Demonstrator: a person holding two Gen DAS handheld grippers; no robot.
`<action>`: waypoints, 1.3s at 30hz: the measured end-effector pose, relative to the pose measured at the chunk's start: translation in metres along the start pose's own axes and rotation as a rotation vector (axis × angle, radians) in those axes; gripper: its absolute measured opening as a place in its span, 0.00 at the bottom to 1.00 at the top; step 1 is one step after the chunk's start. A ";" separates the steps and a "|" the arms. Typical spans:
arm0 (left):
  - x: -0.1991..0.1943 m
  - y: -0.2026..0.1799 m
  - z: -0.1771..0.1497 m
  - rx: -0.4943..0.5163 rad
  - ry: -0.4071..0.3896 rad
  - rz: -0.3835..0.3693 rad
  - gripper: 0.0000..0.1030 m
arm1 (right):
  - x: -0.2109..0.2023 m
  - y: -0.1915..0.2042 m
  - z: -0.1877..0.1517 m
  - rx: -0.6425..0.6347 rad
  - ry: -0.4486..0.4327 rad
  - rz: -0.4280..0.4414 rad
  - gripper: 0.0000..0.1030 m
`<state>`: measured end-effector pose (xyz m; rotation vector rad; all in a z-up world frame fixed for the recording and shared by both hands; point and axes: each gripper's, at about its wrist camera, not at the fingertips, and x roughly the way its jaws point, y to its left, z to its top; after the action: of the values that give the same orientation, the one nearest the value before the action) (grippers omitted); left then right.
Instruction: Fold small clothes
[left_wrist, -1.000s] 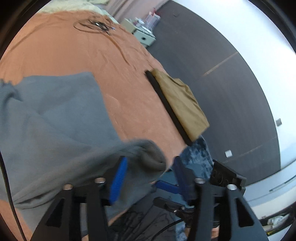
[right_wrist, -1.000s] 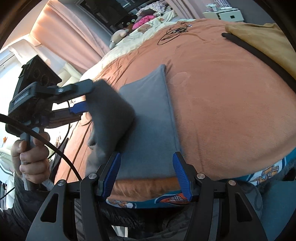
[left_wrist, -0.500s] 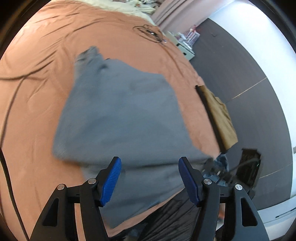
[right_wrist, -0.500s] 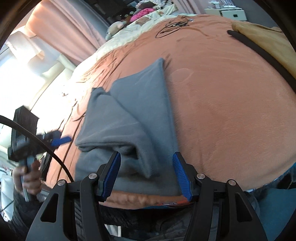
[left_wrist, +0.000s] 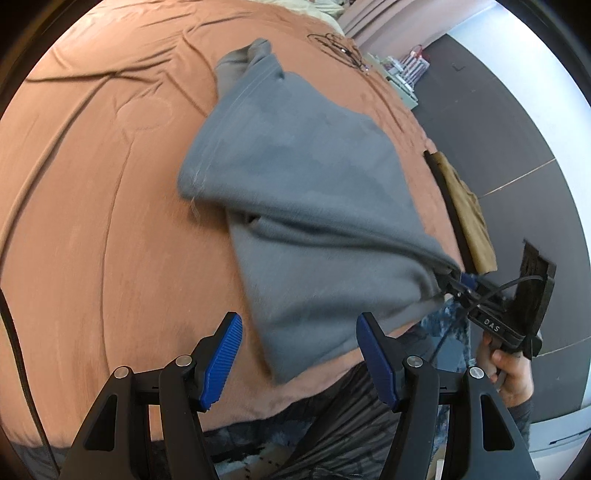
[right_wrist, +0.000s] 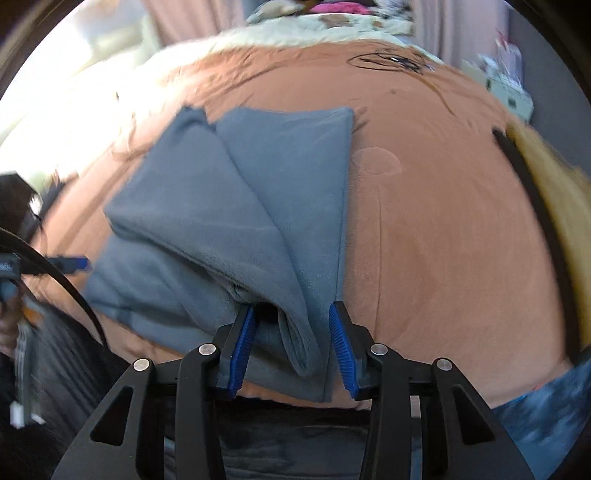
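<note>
A grey fleece garment (left_wrist: 310, 206) lies partly folded on the orange bedspread (left_wrist: 110, 184). My left gripper (left_wrist: 299, 358) is open and empty, just short of the garment's near edge. In the left wrist view my right gripper (left_wrist: 458, 277) is pinching the garment's right corner. In the right wrist view my right gripper (right_wrist: 291, 339) has closed in on a bunched fold of the grey garment (right_wrist: 236, 206) between its blue pads (right_wrist: 340, 343). The left gripper shows small and blurred at the left edge (right_wrist: 74, 263).
A folded mustard garment with a black band (left_wrist: 465, 206) lies at the bed's right edge, also in the right wrist view (right_wrist: 550, 199). A black cable loop (right_wrist: 391, 61) lies far on the bed. A small cabinet (left_wrist: 402, 85) stands beyond. Dark floor lies to the right.
My left gripper let go of the grey garment and pulled back to the left. My right gripper narrowed onto the near right corner fold and is drawing it taut.
</note>
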<state>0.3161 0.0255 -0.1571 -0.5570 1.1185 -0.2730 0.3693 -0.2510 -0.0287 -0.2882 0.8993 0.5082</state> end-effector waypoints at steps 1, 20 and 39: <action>0.000 0.000 -0.002 0.001 0.000 0.007 0.64 | 0.002 0.008 0.004 -0.038 0.010 -0.026 0.37; 0.023 -0.039 -0.025 0.131 0.018 0.120 0.78 | -0.046 -0.019 0.054 0.264 -0.069 0.395 0.08; 0.063 -0.063 -0.025 0.028 -0.108 0.316 0.95 | -0.049 -0.050 0.047 0.413 -0.160 0.575 0.07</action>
<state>0.3243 -0.0641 -0.1788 -0.3591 1.0785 0.0150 0.4019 -0.2867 0.0400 0.3971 0.9041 0.8424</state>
